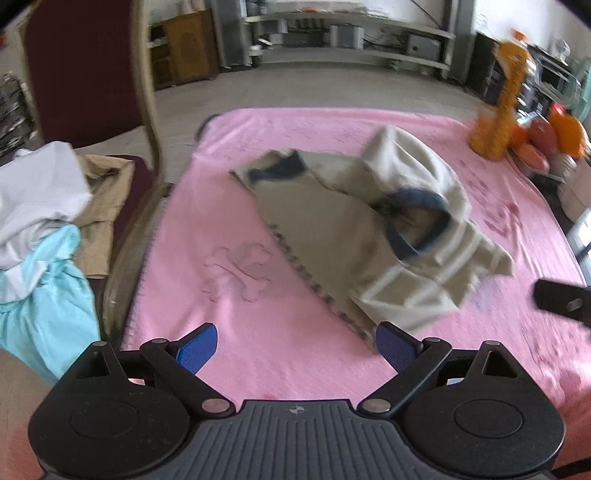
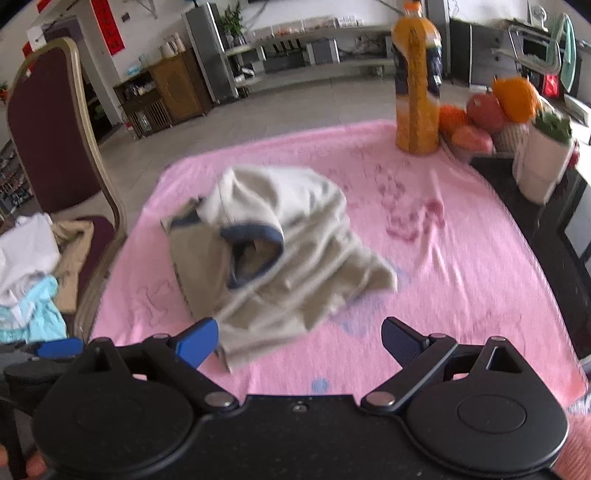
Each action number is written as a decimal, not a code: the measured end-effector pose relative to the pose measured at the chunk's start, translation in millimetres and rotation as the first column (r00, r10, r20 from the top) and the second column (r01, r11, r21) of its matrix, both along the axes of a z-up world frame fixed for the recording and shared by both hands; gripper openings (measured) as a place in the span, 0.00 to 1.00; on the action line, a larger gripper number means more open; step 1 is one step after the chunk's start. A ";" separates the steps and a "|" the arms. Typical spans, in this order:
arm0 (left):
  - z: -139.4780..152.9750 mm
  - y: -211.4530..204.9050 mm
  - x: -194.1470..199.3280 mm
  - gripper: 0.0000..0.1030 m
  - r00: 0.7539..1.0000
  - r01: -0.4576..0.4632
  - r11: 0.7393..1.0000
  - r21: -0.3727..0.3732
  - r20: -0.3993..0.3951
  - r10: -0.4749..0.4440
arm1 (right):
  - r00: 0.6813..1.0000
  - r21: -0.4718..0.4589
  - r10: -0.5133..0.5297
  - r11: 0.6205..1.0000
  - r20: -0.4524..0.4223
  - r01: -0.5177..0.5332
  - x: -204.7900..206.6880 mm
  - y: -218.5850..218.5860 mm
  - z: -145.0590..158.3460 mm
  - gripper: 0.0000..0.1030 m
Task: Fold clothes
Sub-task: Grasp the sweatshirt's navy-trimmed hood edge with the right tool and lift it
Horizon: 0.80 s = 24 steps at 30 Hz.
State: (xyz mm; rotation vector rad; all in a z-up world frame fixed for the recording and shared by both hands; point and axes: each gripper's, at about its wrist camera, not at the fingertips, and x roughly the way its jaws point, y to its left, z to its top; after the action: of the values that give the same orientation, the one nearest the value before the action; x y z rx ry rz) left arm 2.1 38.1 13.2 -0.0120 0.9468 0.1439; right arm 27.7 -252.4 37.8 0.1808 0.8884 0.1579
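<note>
Room: grey tiled floor, long grey shelving [image 1: 351, 33] along the far wall, brown wooden cabinet [image 2: 173, 92] to its left.
Surface: pink fleece blanket [image 1: 229, 199] spread over the table, with faint printed cross shapes and reddish marks.
Chair: maroon padded chair with a gold frame [image 2: 48, 125] just left of the table; its seat holds a loose pile of white, light-blue and tan clothes [image 1: 40, 221].
Task garment: beige knitted top with navy trim at the neck and armholes [image 2: 280, 240], crumpled in a heap near the middle of the blanket, not folded.
Far corner: tall orange-juice bottle [image 2: 417, 81] upright on the blanket; just beside it a basket of orange and red fruit [image 2: 476, 122], its rim hard to make out.
Left gripper [image 1: 295, 347]: blue-padded fingers spread wide, holding nothing, hanging just before the garment's near hem.
Right gripper [image 2: 299, 341]: fingers spread wide, empty; left finger overlaps the hem in view, contact unclear.
Blur: garment's outline smeared in both views.
</note>
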 end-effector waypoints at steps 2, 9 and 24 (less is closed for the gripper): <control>3.5 9.8 4.4 0.88 1.000 -0.020 1.000 -0.007 0.011 0.020 | 1.000 0.004 0.007 1.000 0.020 -0.007 9.9 2.3 9.8 0.93; -4.9 28.3 21.3 0.88 1.000 -0.008 0.999 -0.049 0.015 0.009 | 0.998 -0.048 0.047 0.998 0.031 -0.045 53.3 29.2 20.6 0.93; -37.0 63.5 36.0 0.89 0.995 -0.089 0.992 -0.084 -0.063 0.084 | 0.972 -0.352 0.204 0.907 -0.115 -0.232 168.5 149.6 -18.1 0.93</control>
State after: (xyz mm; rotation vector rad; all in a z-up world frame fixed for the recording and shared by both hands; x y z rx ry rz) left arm 38.1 101.5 -23.8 -0.1297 1.0120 0.1835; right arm 196.2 -102.8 19.7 -0.2625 0.9966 0.1922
